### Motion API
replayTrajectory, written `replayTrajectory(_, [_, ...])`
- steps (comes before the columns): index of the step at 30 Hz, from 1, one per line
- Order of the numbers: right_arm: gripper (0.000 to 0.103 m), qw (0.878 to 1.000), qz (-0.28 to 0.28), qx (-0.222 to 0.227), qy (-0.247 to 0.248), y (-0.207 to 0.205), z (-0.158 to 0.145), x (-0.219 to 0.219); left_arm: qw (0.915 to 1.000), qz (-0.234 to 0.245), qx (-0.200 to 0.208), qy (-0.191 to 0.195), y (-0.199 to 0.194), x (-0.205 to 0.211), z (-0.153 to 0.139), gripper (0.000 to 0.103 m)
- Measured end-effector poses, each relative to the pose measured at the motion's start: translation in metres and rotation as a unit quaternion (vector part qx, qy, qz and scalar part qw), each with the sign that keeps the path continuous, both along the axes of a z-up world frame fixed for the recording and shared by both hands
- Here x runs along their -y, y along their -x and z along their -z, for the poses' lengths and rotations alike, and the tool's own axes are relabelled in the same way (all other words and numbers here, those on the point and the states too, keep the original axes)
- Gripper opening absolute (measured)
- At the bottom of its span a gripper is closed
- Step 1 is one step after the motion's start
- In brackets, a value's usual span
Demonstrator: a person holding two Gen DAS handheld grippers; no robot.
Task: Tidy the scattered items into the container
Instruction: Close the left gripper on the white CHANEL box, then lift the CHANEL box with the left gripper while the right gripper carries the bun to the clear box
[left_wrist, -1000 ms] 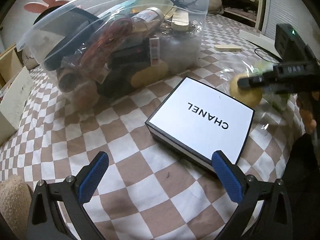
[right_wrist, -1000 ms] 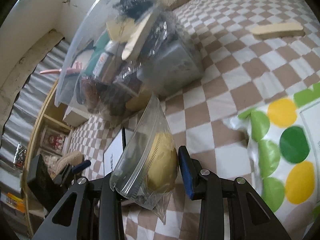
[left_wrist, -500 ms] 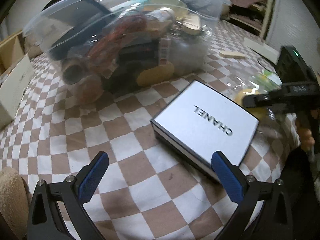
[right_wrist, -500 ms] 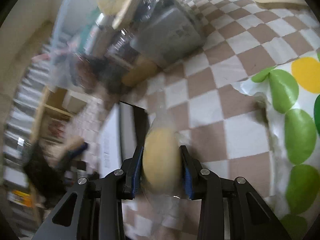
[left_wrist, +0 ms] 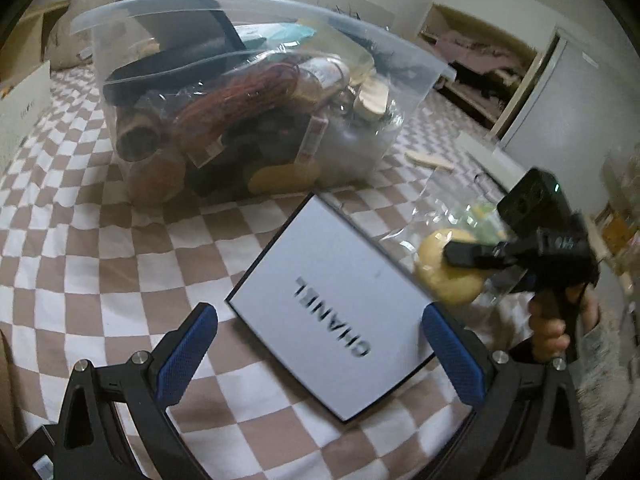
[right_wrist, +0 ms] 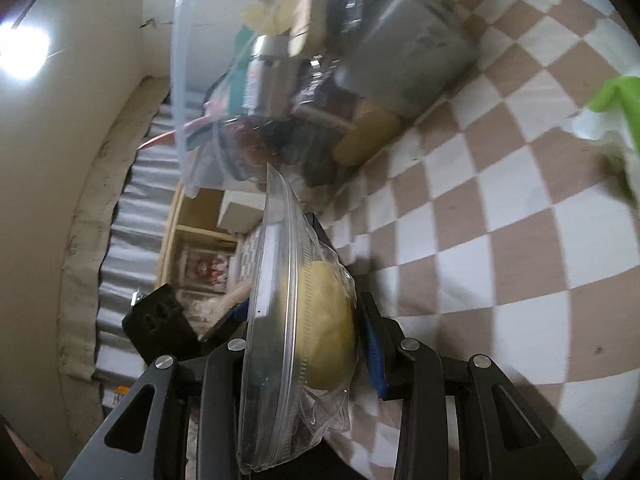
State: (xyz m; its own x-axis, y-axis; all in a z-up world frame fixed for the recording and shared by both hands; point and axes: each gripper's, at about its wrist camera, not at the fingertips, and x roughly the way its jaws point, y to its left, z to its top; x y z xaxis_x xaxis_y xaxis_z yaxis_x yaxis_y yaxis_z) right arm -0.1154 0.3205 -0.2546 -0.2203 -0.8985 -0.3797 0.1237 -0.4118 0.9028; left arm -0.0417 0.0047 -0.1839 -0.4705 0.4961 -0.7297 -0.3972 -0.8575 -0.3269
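Two grippers at work: the right gripper (right_wrist: 320, 344) pinches the bagged yellow puff (right_wrist: 326, 328) clear of the bedding, container (right_wrist: 280, 60) ahead, while the left gripper (left_wrist: 320, 356) hangs wide open, empty, over the white box (left_wrist: 332, 316).
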Motion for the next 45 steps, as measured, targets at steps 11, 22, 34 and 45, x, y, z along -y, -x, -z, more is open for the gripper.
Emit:
replayTrajectory(11, [0.036,0.997,-0.068,-0.024,0.028,-0.011,-0.011,0.050,0.9995,-0.018,0.008,-0.022,-0.013,0.003,-0.010,0.103])
replayTrajectory(22, [0.036,0.995,-0.094,-0.018,0.000,-0.018,-0.001,0.063,0.9958,-0.077,0.049,-0.010,0.000,0.025,0.007,0.103])
replayTrajectory(34, [0.036,0.992,-0.110,-0.040,-0.039,-0.026,-0.003,0.076,0.9638,-0.170,0.176,-0.106,0.021,0.080,0.047,0.103])
replayTrajectory(45, [0.037,0.997,-0.052,-0.035,-0.035,-0.018,-0.005,0.045,0.9585,-0.159,0.161,-0.174,0.004,0.090,0.036,0.071])
